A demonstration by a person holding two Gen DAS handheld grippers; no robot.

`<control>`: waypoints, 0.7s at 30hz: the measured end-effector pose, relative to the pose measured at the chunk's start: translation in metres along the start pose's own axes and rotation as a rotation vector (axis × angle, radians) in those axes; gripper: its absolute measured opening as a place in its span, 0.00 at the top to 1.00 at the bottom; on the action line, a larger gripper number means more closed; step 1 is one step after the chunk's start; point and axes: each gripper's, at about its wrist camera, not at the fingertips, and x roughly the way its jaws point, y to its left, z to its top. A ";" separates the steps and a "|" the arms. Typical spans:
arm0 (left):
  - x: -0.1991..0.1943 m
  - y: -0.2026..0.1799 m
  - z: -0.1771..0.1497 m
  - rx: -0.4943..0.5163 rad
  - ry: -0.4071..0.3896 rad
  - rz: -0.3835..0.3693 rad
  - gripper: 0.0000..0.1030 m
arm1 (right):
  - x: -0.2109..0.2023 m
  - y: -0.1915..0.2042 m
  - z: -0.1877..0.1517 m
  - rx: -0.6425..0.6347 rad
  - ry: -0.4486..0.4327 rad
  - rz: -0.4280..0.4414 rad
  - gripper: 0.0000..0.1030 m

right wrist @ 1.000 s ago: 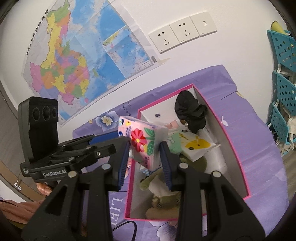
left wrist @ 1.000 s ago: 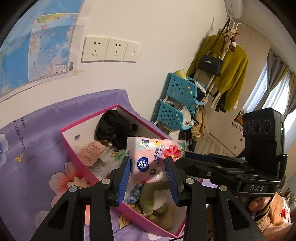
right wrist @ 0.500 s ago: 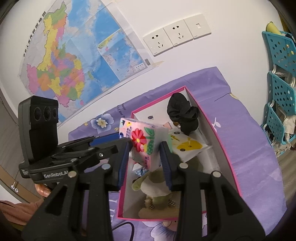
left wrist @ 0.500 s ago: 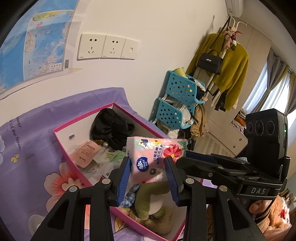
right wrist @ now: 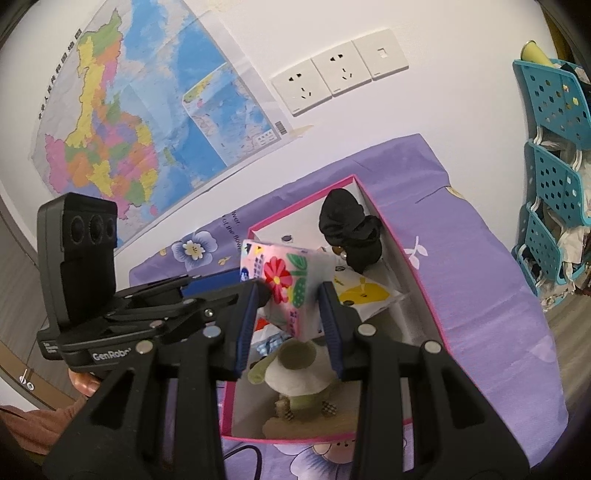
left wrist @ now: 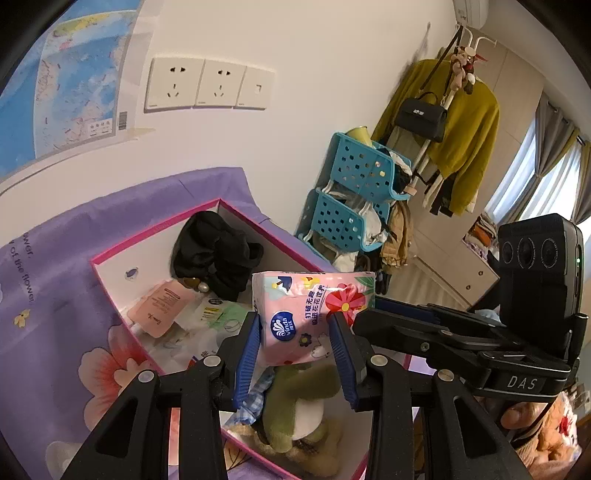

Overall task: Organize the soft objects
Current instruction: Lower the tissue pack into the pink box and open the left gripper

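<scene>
Both grippers still clamp tissue pack [left wrist: 314, 314], pink box [left wrist: 155, 236] shifted lower

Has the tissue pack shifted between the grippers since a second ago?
No. The tissue pack sits the same between the left gripper's blue pads, above the pink box.

Coloured wall map [right wrist: 122, 122] taped to white wall, upper left; blue portion [left wrist: 62, 81] repeated in left wrist view. Triple white socket plate [left wrist: 208, 84] mounted right of map, also seen [right wrist: 338, 75]. Stacked teal perforated baskets [left wrist: 354, 199] against wall, stuffed with clothes; same baskets [right wrist: 554, 155] at right edge of right wrist view. Coat rack [left wrist: 461, 48] behind baskets, bearing mustard-yellow sweater [left wrist: 465, 125], black handbag [left wrist: 421, 118] and small plush figure [left wrist: 463, 66]. Grey curtains [left wrist: 550, 147] beside bright window, far right. Air conditioner corner [left wrist: 471, 11] at ceiling.
</scene>
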 end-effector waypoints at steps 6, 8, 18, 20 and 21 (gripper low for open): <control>0.012 0.004 0.002 -0.023 0.018 -0.006 0.64 | 0.003 -0.004 0.000 0.016 0.002 -0.021 0.64; 0.016 0.005 0.002 -0.020 0.026 -0.003 0.64 | 0.005 -0.006 0.000 0.023 0.002 -0.022 0.64; 0.028 0.009 0.004 -0.023 0.044 0.002 0.64 | 0.013 -0.010 -0.002 0.034 0.012 -0.053 0.64; 0.029 0.009 0.004 -0.024 0.045 0.001 0.64 | 0.014 -0.010 -0.002 0.036 0.010 -0.058 0.64; 0.029 0.009 0.004 -0.023 0.046 0.004 0.64 | 0.014 -0.010 -0.002 0.035 0.010 -0.062 0.64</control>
